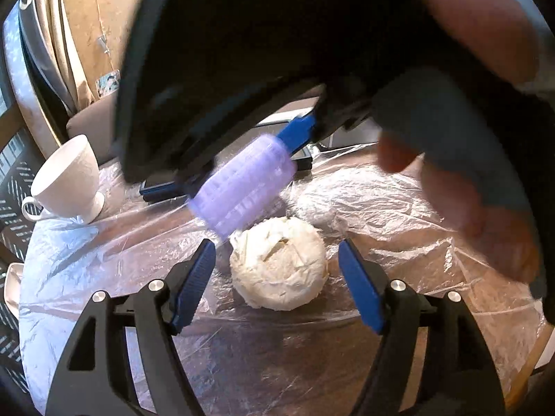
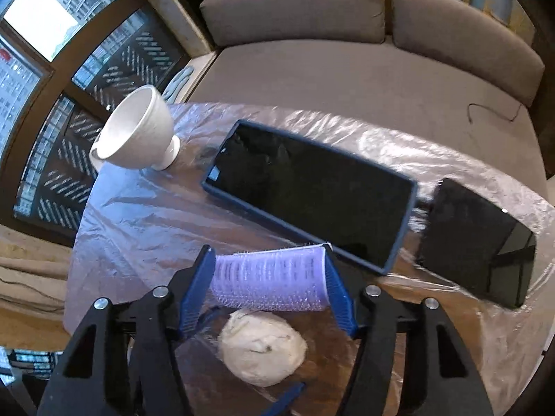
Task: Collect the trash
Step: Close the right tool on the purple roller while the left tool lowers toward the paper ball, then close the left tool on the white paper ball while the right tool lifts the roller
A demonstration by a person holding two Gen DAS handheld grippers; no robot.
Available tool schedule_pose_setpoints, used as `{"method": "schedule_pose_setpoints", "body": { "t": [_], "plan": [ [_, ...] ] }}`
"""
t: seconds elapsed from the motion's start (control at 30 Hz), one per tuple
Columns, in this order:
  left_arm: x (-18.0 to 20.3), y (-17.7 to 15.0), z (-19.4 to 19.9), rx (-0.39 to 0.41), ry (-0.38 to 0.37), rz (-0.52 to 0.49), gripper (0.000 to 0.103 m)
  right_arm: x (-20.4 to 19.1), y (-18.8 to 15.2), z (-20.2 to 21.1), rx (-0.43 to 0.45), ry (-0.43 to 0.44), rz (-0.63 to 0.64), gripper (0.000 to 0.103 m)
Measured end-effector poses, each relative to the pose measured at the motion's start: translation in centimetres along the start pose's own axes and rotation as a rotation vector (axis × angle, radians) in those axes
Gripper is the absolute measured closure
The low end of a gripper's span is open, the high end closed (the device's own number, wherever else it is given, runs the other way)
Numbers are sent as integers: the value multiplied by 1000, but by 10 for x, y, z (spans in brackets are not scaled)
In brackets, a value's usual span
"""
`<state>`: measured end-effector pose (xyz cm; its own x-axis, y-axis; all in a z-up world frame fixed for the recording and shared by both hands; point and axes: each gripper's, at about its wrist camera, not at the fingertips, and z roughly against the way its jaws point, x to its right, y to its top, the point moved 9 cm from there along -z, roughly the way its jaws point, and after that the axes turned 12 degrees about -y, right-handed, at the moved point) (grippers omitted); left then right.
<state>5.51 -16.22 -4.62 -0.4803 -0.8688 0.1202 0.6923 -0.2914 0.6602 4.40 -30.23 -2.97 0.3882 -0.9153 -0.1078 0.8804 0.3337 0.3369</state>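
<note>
While the left tool (image 1: 277, 277) stands released, its blue pads wide on either side of the crumpled tissue ball (image 1: 279, 263) and not touching it, the sound move is probably to lower squarely until both pads flank the wad's middle, then squeeze gently so the soft paper does not slip out sideways on the slick plastic sheet (image 1: 399, 208) covering the counter. Just beyond and above the ball, the right tool (image 2: 269, 282) is clenched on a lilac hair roller (image 2: 270, 282), gripped end to end and hanging close over the wad. Farther off lie a tablet (image 2: 312, 194) and, to the left, a white cup (image 2: 138, 131).
</note>
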Motion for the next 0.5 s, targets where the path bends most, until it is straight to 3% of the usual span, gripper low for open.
{"method": "schedule_pose_setpoints", "body": {
  "t": [0.2, 0.5],
  "plan": [
    [-10, -7, 6, -3, -55, 60, 29, 42, -13, 21, 72, -97, -23, 45],
    [-13, 6, -7, -21, -70, 3, 29, 94, -53, 36, 135, -158, -91, 45]
  ]
}}
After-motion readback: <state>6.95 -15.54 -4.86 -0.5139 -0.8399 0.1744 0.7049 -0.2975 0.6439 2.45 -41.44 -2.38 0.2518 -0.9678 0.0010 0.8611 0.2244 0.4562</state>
